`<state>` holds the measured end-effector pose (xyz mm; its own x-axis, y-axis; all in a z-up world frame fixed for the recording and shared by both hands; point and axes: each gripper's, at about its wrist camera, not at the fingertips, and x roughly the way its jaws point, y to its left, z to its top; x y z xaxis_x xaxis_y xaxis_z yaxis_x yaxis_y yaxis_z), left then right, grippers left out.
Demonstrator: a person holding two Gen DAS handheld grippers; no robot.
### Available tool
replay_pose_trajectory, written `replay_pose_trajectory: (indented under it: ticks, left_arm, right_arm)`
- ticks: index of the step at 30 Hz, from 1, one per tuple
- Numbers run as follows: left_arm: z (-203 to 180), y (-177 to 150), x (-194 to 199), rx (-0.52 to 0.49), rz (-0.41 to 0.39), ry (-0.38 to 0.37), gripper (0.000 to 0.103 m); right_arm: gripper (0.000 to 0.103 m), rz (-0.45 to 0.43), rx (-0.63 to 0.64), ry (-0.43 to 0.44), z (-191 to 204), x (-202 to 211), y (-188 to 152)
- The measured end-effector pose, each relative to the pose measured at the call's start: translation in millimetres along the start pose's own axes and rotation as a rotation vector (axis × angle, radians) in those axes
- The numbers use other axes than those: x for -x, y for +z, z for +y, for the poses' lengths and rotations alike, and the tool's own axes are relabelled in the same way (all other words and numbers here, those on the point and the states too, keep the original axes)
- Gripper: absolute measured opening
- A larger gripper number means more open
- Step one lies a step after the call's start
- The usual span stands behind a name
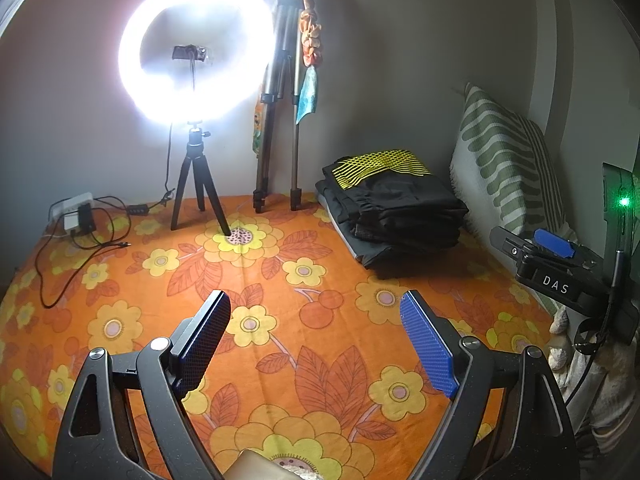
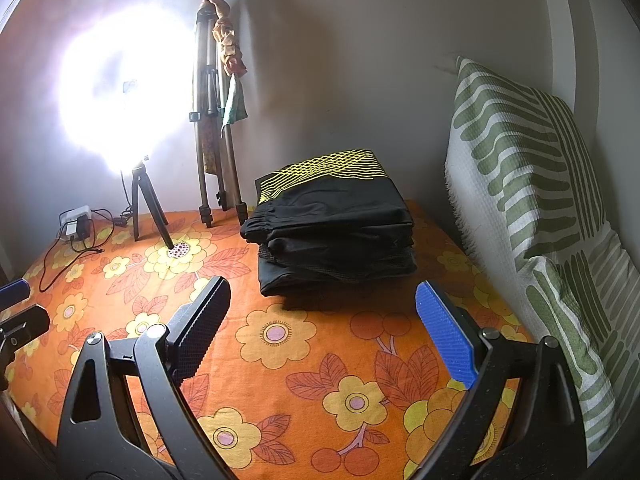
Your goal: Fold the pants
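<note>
A stack of folded black pants [image 1: 394, 208] with a yellow line pattern on top lies at the back right of the orange flowered sheet [image 1: 280, 320]. It also shows in the right wrist view [image 2: 332, 228], just ahead of my right gripper [image 2: 320, 304]. My right gripper is open and empty above the sheet. My left gripper [image 1: 314, 312] is open and empty, well short and left of the stack. The right gripper's body [image 1: 560, 276] shows at the right edge of the left wrist view.
A lit ring light on a small tripod [image 1: 196, 176] stands at the back left, a folded tripod [image 1: 280, 120] leans on the wall. A charger and cables [image 1: 80, 220] lie at the far left. A green striped pillow [image 2: 540, 208] stands along the right.
</note>
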<state>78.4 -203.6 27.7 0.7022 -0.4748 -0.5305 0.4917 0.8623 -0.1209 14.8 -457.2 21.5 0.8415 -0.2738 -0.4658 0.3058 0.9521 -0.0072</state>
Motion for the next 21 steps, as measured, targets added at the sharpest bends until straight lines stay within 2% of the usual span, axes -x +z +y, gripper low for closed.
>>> replay_pose_trajectory:
  ticks: [21]
  left_arm:
    - [1.9,-1.9,2.3,0.008,0.008,0.02,0.087]
  right_arm:
    - [0.096,0.001,0.0,-0.005,3.0,1.6,-1.1]
